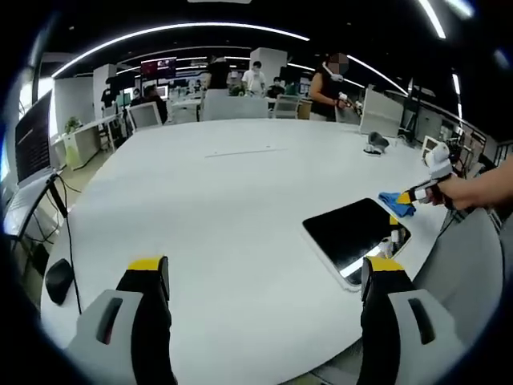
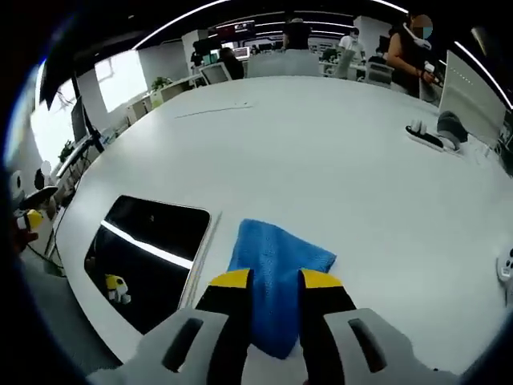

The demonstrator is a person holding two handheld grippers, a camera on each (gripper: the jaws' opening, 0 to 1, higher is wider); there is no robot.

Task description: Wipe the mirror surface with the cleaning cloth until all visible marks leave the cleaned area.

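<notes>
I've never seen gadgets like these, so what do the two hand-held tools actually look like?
Both look alike: the left tool and the right tool each have two black jaws with yellow tips, rising from pale grey housings with dark oblong slots. No cables or sleeves are visible on them.

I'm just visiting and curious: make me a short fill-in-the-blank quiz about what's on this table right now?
1. The cleaning cloth between the right gripper fingers is coloured ____.
2. The mirror lies flat on a big ____ table.
3. In the right gripper view, the cloth lies to the ____ of the mirror, on the table.
4. The left gripper holds ____ between its fingers.

Missing words: blue; white; right; nothing
</notes>
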